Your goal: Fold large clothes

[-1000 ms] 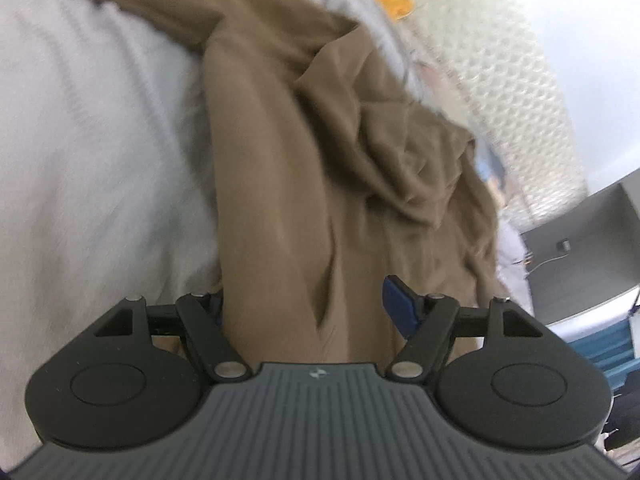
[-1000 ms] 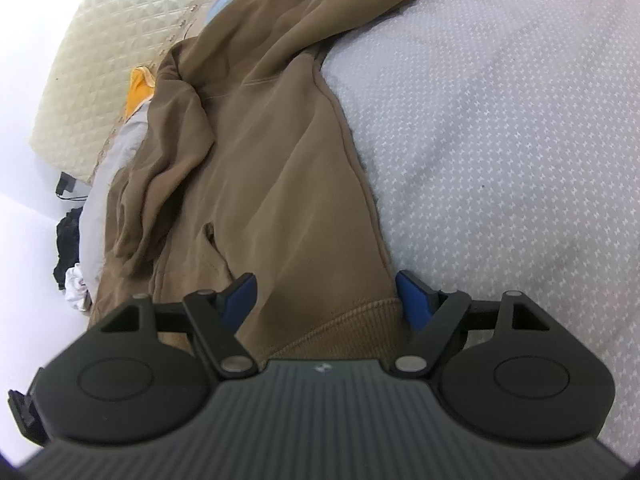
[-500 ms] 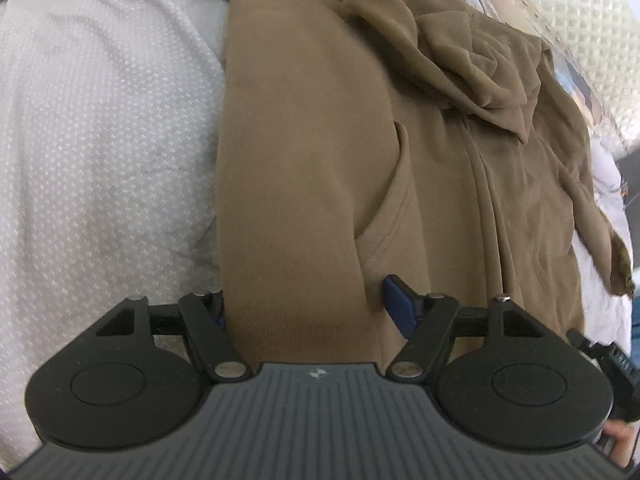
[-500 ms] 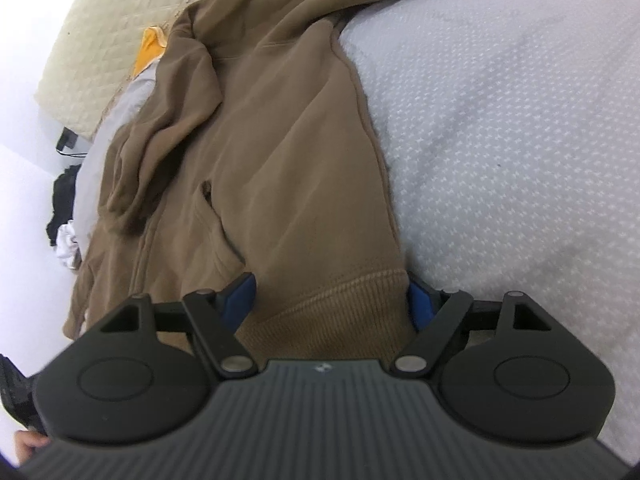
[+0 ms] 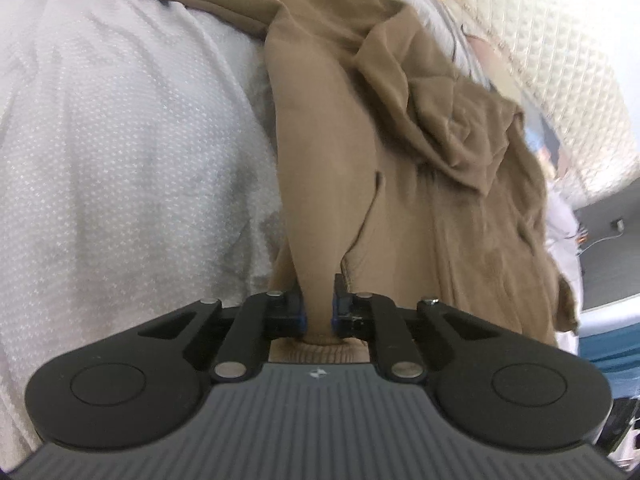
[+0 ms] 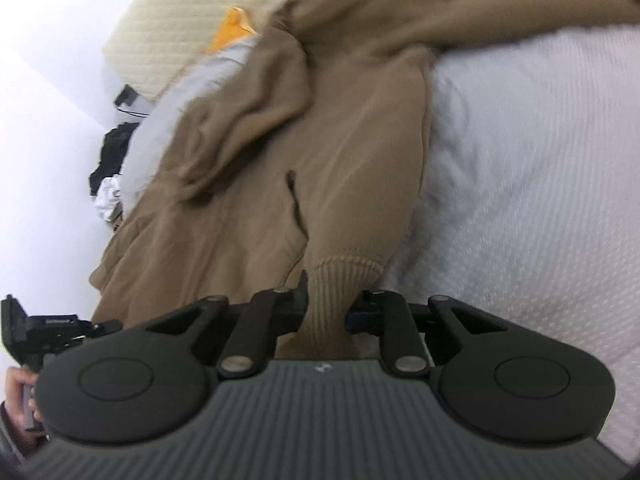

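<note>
A brown hoodie (image 5: pixel 400 200) lies spread on a white bed sheet (image 5: pixel 120 160), its hood bunched toward the headboard. My left gripper (image 5: pixel 318 308) is closing its jaws, and the pads pinch the ribbed hem at the garment's left side, pulling the cloth into a taut ridge. In the right wrist view the same hoodie (image 6: pixel 320 152) is blurred. My right gripper (image 6: pixel 326 304) is also closing, its pads pressing the ribbed hem at the right corner, which is lifted off the sheet (image 6: pixel 540 200).
A quilted cream headboard (image 5: pixel 560 60) runs along the far side, with an orange item (image 6: pixel 234 28) beside it. Dark clothes (image 6: pixel 110 160) lie on the floor past the bed. A hand (image 6: pixel 16 384) holds a black device at the lower left.
Both grippers went from wide open around the hem to closed on it. Both have risen, drawing the hem up into narrow ridges. The right view has rolled.
</note>
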